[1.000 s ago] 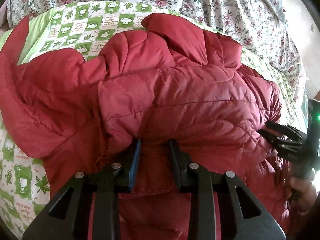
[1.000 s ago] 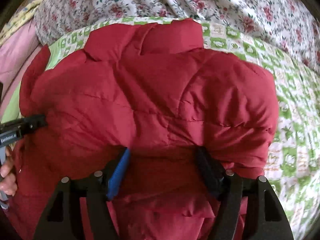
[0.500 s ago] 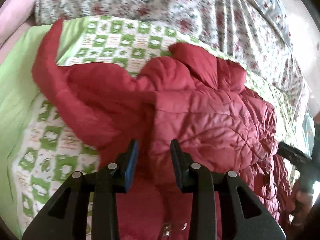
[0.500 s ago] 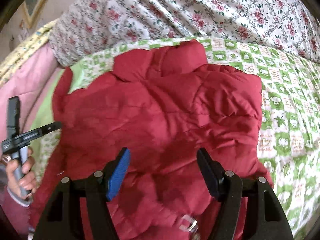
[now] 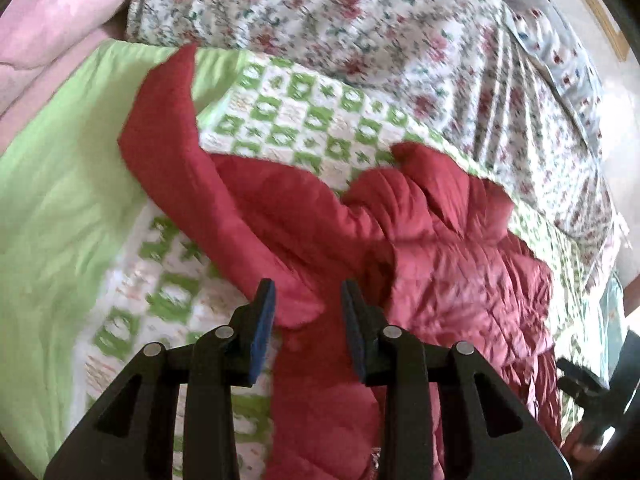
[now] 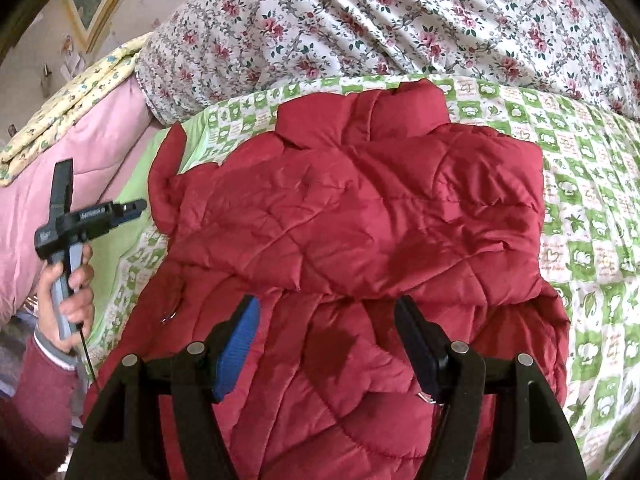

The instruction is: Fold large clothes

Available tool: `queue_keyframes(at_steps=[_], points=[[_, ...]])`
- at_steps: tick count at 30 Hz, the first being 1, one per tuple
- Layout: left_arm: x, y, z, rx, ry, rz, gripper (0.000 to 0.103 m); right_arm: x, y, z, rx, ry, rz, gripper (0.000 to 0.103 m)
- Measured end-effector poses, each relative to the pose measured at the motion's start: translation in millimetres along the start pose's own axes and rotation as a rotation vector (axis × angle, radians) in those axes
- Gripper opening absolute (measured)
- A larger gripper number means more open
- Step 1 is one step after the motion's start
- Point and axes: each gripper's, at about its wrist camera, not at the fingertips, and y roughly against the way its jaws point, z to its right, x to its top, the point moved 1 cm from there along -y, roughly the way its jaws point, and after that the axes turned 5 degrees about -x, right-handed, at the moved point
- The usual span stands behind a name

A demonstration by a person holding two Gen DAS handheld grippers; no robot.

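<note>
A red quilted puffer jacket [image 6: 360, 216] lies on the bed, its lower part folded up over its body, collar at the far end. In the left wrist view the jacket [image 5: 440, 280] is bunched, with one sleeve [image 5: 168, 148] stretched out to the far left. My left gripper [image 5: 308, 292] is open and empty above the jacket's near left edge; it also shows in the right wrist view [image 6: 132, 206], held off the jacket's left side. My right gripper [image 6: 326, 308] is open and empty above the folded edge; it appears at the right edge of the left wrist view [image 5: 576, 376].
The jacket rests on a green-and-white checked quilt [image 6: 592, 184]. A floral bedspread [image 6: 400, 16] lies beyond it. A pink blanket [image 6: 80, 160] is at the left, with a plain green sheet [image 5: 52, 200] beside the quilt.
Both grippers have pulled back and up from the jacket. The fold they were pressing now lies released. The left gripper has swung left, away from the jacket.
</note>
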Motion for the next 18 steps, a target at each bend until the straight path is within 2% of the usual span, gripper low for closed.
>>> queue_keyframes(at_steps=[2,4,6,12,14,18], points=[[13.3,1.2,-6.9,0.024,0.000,0.015,0.039,-2.1,-0.3,-2.8,0.011,0.000,-0.002,0.071],[31.9,-0.1,-15.3,0.050,0.006,0.032,0.055,-3.5,0.9,-5.0,0.020,0.004,-0.001,0.071],[51.5,-7.0,-22.3,0.077,-0.001,0.032,0.060,-4.4,2.5,-7.1,0.025,0.006,0.004,0.071],[110.3,-43.0,-48.0,0.214,0.005,-0.012,0.061,-6.3,4.9,-14.2,0.041,0.010,0.006,0.071],[127.2,-59.1,-57.7,0.284,0.005,-0.027,0.061,-8.2,5.5,-16.6,0.045,0.016,0.002,0.071],[139.9,-89.0,-74.2,0.374,0.006,-0.067,0.061,-11.8,8.5,-19.2,0.051,0.026,-0.004,0.071]])
